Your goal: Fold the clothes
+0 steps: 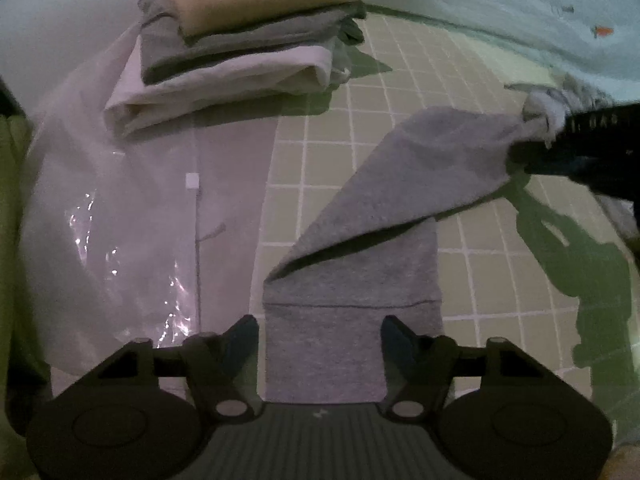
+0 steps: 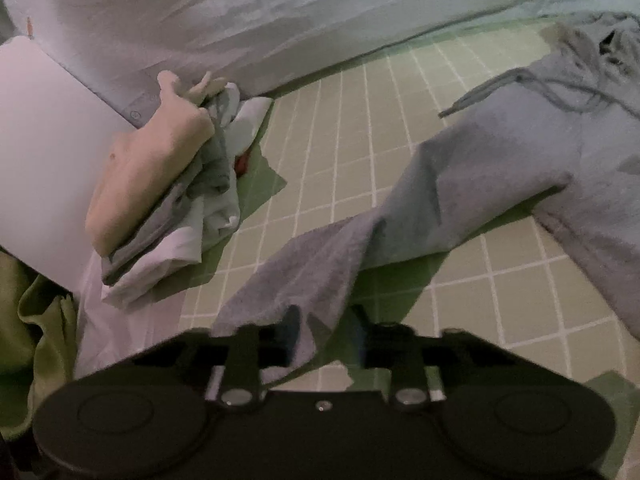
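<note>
Grey sweatpants (image 1: 352, 240) lie on the green gridded mat (image 1: 500, 280). In the left wrist view one leg's cuff end (image 1: 324, 356) lies flat between the fingers of my left gripper (image 1: 320, 340), which is open around it. My right gripper (image 1: 540, 148) comes in from the right, shut on a bunched part of the pants, lifting it into a diagonal fold. In the right wrist view the grey cloth (image 2: 308, 280) runs into my right gripper (image 2: 324, 340); the waist and drawstring (image 2: 520, 84) lie at the upper right.
A stack of folded clothes (image 1: 248, 36), beige on top, grey and white below, sits at the back left; it also shows in the right wrist view (image 2: 172, 192). A clear plastic sheet (image 1: 132, 200) covers the left. Light bedding (image 2: 280, 12) lies behind. Green cloth (image 2: 32, 340) is at the left edge.
</note>
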The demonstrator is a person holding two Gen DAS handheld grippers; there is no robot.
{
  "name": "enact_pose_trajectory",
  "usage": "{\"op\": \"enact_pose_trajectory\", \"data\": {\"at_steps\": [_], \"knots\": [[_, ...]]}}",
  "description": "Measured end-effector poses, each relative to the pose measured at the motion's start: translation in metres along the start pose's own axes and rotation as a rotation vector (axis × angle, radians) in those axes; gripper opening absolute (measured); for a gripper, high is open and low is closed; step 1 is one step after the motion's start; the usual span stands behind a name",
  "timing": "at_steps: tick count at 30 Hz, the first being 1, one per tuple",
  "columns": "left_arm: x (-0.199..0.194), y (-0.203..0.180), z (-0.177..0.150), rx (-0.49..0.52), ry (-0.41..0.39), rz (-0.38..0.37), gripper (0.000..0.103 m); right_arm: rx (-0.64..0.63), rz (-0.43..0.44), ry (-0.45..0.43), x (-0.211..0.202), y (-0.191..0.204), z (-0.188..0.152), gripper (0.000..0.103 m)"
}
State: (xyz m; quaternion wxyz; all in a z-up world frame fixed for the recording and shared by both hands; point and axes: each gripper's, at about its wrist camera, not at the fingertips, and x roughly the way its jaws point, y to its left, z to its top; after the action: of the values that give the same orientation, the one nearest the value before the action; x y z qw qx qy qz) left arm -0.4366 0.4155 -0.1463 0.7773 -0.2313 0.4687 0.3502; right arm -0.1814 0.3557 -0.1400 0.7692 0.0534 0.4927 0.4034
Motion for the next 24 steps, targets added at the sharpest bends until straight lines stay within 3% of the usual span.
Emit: {"op": "enact_pose_trajectory", "data": {"at_steps": [1, 7, 10, 12, 14, 18, 20, 21, 24], "knots": [[0.0, 0.0, -0.001, -0.003, -0.004, 0.001, 0.063, -0.003, 0.008, -0.002, 0.001, -0.001, 0.001, 0.001], [0.0, 0.001, 0.003, -0.02, -0.006, -0.007, 0.049, -0.019, 0.008, -0.034, -0.014, -0.01, 0.006, 0.001], [-0.001, 0.002, 0.005, -0.032, -0.004, -0.016, 0.035, 0.007, 0.004, -0.035, -0.02, -0.018, 0.005, 0.001], [-0.002, 0.003, 0.006, -0.03, -0.003, -0.019, 0.016, 0.018, 0.001, -0.034, -0.023, -0.021, 0.003, 0.001], [-0.003, 0.004, 0.006, -0.027, -0.002, -0.022, 0.009, 0.028, 0.0, -0.038, -0.028, -0.022, 0.001, 0.001], [-0.022, 0.012, 0.004, -0.068, 0.013, -0.116, 0.006, 0.043, -0.001, -0.071, -0.049, -0.023, 0.004, 0.001], [-0.04, 0.019, 0.004, -0.127, 0.013, -0.197, 0.006, -0.02, -0.003, -0.118, -0.067, -0.012, 0.012, 0.001], [-0.045, 0.025, 0.004, -0.166, 0.01, -0.21, 0.006, -0.053, 0.001, -0.144, -0.075, -0.005, 0.018, 0.001], [-0.047, 0.048, 0.006, -0.257, 0.0, -0.152, 0.006, -0.151, 0.046, -0.229, -0.089, 0.024, 0.044, 0.001]]}}
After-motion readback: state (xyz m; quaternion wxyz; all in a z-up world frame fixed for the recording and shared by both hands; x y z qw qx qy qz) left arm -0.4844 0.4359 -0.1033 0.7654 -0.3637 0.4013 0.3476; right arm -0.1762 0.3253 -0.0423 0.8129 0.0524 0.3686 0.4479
